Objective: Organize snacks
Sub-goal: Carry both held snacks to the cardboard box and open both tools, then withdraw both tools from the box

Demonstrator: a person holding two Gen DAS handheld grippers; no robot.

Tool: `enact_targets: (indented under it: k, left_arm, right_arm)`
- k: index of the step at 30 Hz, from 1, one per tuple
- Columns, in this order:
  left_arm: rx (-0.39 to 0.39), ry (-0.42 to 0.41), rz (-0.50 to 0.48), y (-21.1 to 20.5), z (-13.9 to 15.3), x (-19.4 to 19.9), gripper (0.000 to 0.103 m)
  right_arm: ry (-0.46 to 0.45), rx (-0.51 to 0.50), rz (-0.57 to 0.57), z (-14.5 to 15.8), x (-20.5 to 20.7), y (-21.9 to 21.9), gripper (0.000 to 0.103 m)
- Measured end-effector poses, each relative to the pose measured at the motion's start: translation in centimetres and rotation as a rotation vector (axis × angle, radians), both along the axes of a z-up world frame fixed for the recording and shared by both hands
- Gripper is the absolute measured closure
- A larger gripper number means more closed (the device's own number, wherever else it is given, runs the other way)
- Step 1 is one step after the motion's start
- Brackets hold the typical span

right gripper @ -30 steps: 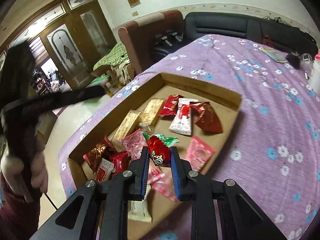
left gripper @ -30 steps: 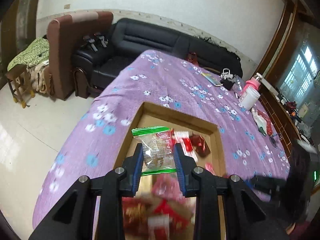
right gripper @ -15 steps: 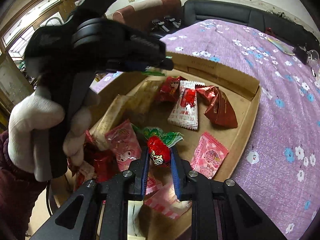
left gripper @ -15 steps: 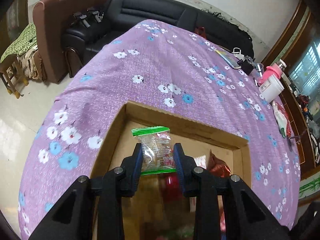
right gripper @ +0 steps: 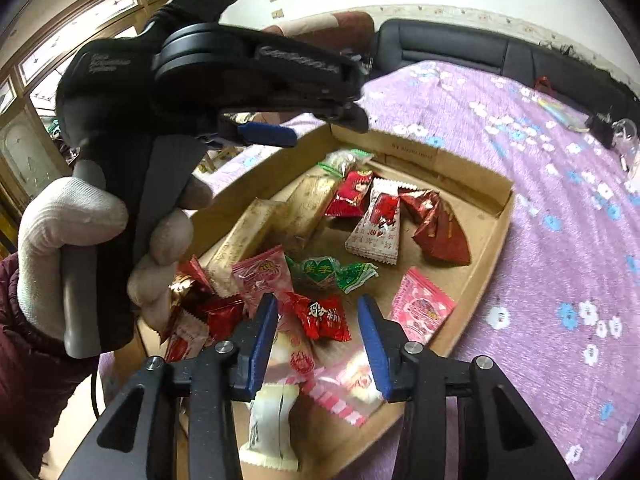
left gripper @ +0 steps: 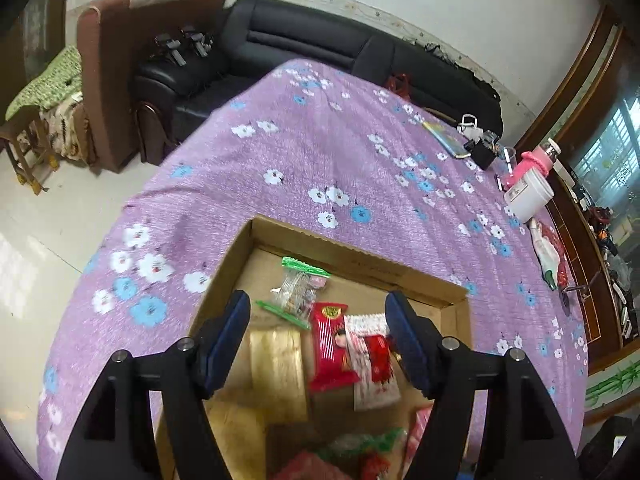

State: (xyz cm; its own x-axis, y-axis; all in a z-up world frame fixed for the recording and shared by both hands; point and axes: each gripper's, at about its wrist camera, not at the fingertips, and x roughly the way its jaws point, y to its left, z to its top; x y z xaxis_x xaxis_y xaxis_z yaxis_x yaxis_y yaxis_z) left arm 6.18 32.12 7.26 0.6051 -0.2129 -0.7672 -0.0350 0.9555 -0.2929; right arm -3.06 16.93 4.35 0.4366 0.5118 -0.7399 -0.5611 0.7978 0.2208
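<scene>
A shallow cardboard box (left gripper: 360,250) (right gripper: 504,208) on the table holds several wrapped snacks. A clear bag with green edges (left gripper: 298,292) (right gripper: 344,160) lies in its far left corner. My left gripper (left gripper: 318,304) hangs above it, its jaws opening, and no pad touches the bag. In the right wrist view a gloved hand (right gripper: 72,224) holds that gripper over the box. My right gripper (right gripper: 318,302) is opening too. A red wrapped candy (right gripper: 324,316) lies on the heap between its pads, free of both. A green candy (right gripper: 328,272) lies just beyond.
A purple flowered cloth (left gripper: 320,152) covers the table. At its far right stand a pink bottle (left gripper: 532,160), a white tub (left gripper: 528,196) and a phone (left gripper: 444,140). A black sofa (left gripper: 320,48) and a brown armchair (left gripper: 120,60) stand behind.
Both grippers went from shut to open. The left one moved to the box's far corner and let go of the clear bag. The right one released the red candy onto the heap.
</scene>
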Motion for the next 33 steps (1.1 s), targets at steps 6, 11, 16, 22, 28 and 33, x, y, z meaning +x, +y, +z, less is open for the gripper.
enact_targets:
  k: [6,11,16,22,28,33]
  left_arm:
    - [0.157,-0.148,0.085,-1.2,4.0,-5.9,0.022]
    - [0.276,-0.324,0.216,-3.0,6.7,-12.1,0.005]
    - [0.321,-0.404,0.322,-4.7,7.6,-17.3,0.001]
    - [0.363,-0.433,0.414,-6.3,7.5,-21.4,0.000]
    - [0.402,-0.399,0.411,-7.6,7.5,-22.4,0.000]
    - [0.410,-0.376,0.374,-8.7,7.2,-22.3,0.000]
  right_arm:
    - [-0.082,0.030,-0.044,2.2,-3.1,-2.4,0.047]
    - [-0.146,0.049,-0.082,3.3,-5.7,-4.5,0.040]
    - [-0.173,0.055,-0.118,3.0,-8.0,-6.3,0.037]
    - [-0.151,0.102,-0.191,2.2,-9.6,-9.5,0.034]
    - [-0.150,0.132,-0.229,2.3,-10.5,-11.3,0.029]
    - [-0.165,0.131,-0.234,2.5,-11.1,-11.5,0.027]
